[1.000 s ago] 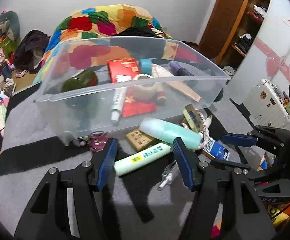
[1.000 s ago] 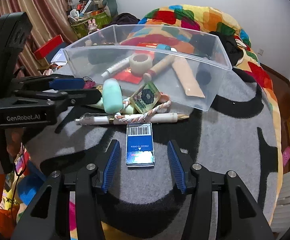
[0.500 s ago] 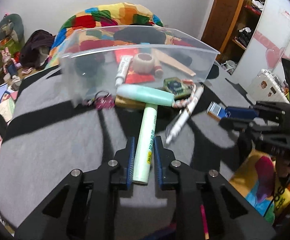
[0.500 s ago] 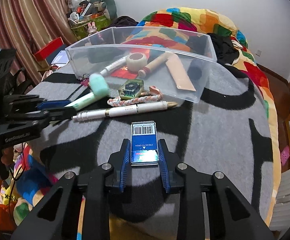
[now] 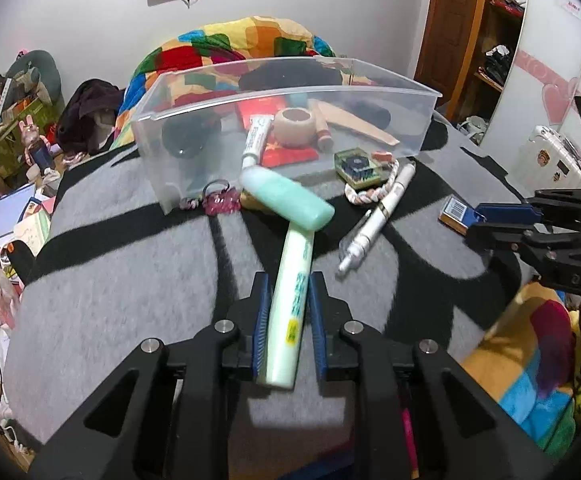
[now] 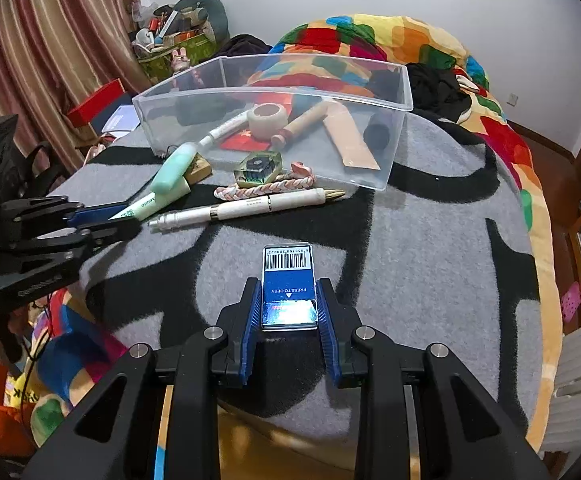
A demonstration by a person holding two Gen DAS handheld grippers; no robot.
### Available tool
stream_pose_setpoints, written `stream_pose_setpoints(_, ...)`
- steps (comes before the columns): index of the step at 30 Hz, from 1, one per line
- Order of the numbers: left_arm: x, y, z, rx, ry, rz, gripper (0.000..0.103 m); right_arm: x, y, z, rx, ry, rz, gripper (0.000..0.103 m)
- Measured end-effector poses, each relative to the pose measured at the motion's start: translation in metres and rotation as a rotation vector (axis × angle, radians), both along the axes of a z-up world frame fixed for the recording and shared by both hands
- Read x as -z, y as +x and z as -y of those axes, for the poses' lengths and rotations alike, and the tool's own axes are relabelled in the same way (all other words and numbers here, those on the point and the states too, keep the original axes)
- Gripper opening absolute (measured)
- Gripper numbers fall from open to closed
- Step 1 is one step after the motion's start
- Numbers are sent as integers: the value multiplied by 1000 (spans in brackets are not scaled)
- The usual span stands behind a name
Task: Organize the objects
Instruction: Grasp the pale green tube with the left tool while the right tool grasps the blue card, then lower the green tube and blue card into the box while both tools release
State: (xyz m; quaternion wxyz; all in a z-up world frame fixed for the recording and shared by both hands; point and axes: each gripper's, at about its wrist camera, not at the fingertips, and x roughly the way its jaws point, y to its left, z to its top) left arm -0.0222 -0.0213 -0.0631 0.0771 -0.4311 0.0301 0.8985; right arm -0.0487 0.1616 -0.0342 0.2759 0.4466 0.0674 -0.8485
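My left gripper is shut on a pale green tube and holds it over the grey and black blanket. The tube also shows in the right wrist view. My right gripper is shut on a small blue box with a barcode; the box also shows in the left wrist view. A clear plastic bin stands beyond, holding a tape roll, a white tube, a wooden piece and a red packet. In front of it lie a mint bottle, a white pen, a braided cord and a hexagonal case.
A small brown box and a pink keyring lie by the bin's near wall. A patchwork quilt is heaped behind the bin. Clutter fills the floor at the left. A wardrobe and a white suitcase stand to the right.
Both grippers closed, the left on the green tube and the right on the blue box. Both have drawn back from the bin with their objects.
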Motion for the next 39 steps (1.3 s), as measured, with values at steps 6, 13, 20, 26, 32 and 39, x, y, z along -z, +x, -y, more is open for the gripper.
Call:
stream_pose_setpoints(6,-5,0,-1,-17,33,-4,15,-12,-3,-6,25,-45,-18,25)
stream_pose_setpoints(13,-30,5,-11,-1,68,-59,15,-34,-11,-4,36,-86,-67,25)
stream_pose_setpoints(20,-62,2,-14,6,107,-146,15,-51,-24,0,45,-115,-110,25)
stream_pose_setpoints(26,-78,-9,-12,-4,122,-184,15,-61,-40,4,62,-136,-130,25)
stream_pose_setpoints(32,-86,-23,-4,-23,127,-200,15,-72,-58,12,69,-132,-157,25)
stream_pose_setpoints(39,-96,-45,7,-48,156,-223,15,-77,-78,24,77,-127,-166,25)
